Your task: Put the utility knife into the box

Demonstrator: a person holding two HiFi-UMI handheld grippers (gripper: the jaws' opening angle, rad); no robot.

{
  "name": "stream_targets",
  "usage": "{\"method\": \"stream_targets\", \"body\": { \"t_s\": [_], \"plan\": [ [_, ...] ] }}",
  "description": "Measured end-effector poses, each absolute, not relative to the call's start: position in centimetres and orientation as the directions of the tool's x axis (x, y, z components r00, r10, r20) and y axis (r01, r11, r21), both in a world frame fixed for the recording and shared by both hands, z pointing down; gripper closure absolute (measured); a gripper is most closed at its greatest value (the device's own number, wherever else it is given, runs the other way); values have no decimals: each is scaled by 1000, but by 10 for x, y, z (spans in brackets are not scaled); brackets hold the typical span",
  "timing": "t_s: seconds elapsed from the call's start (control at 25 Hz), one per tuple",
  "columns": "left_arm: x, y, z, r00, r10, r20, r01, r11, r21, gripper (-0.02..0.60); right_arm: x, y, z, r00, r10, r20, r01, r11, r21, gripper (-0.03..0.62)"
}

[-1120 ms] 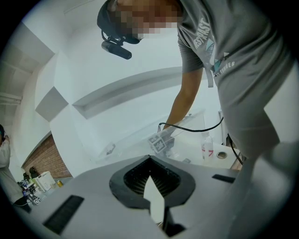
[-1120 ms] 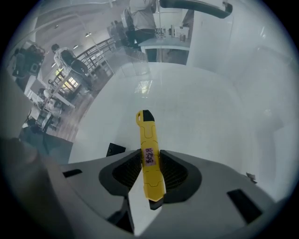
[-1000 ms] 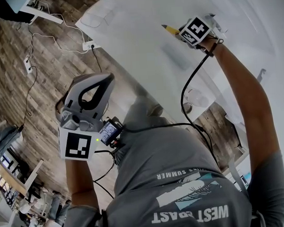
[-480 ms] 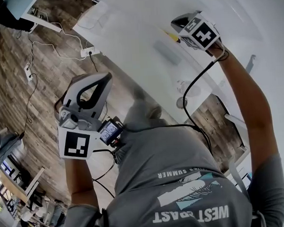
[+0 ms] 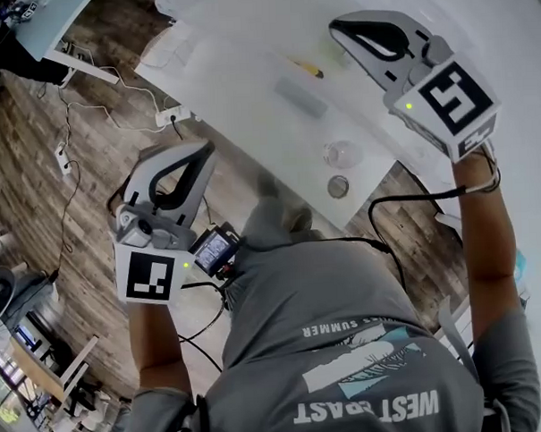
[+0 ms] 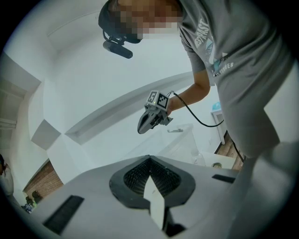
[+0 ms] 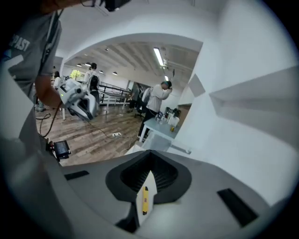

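Note:
The yellow utility knife [image 5: 307,68] lies on the white table [image 5: 246,68], with nothing gripping it. Just below it sits a small clear box [image 5: 299,97]. My right gripper [image 5: 336,25] hangs high above the table, right of the knife, its jaws shut on nothing. In the right gripper view, a thin yellow sliver of the knife [image 7: 145,200] shows in the slit between those closed jaws [image 7: 150,156]. My left gripper [image 5: 209,149] is shut and empty, held over the wooden floor left of the table. The left gripper view shows the right gripper [image 6: 141,128] above the clear box [image 6: 184,140].
A clear glass [image 5: 342,154] and a small round lid [image 5: 338,187] stand near the table's front edge. Cables and a power strip [image 5: 172,116] lie on the wooden floor. People and desks [image 7: 159,123] show far off in the room.
The right gripper has lifted away from the knife and come toward the camera with its jaws shut. The knife stays on the table. The left gripper has barely moved.

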State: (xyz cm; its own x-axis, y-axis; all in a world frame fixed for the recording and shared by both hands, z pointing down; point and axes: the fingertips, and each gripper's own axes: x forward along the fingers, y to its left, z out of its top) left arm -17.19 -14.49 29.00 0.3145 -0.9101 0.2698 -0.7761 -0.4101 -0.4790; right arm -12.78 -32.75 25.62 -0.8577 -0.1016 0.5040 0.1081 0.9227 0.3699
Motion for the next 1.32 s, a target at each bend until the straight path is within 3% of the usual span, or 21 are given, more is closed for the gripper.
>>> {"method": "stream_targets", "body": {
  "t_s": [0.12,0.24,0.52,1.32],
  "plan": [
    [-159,-143,281,326,-907,265,-762,-418,-494,572,-112,-271,219,-920,-8,393,151,915,373,583],
    [-146,-141,272,341,-904,260,-747,-428,-509,572,-86,-229,206,-933,20,358,151,927,343,583],
    [-115,-133,260,362,-896,256,-720,-444,-534,572,-23,-173,226,-907,-35,420,139,916,376,585],
    [-14,-109,253,430,-861,273,-659,-506,-557,572,100,-133,245,-912,-148,383,-43,962,269,585]
  ]
}}
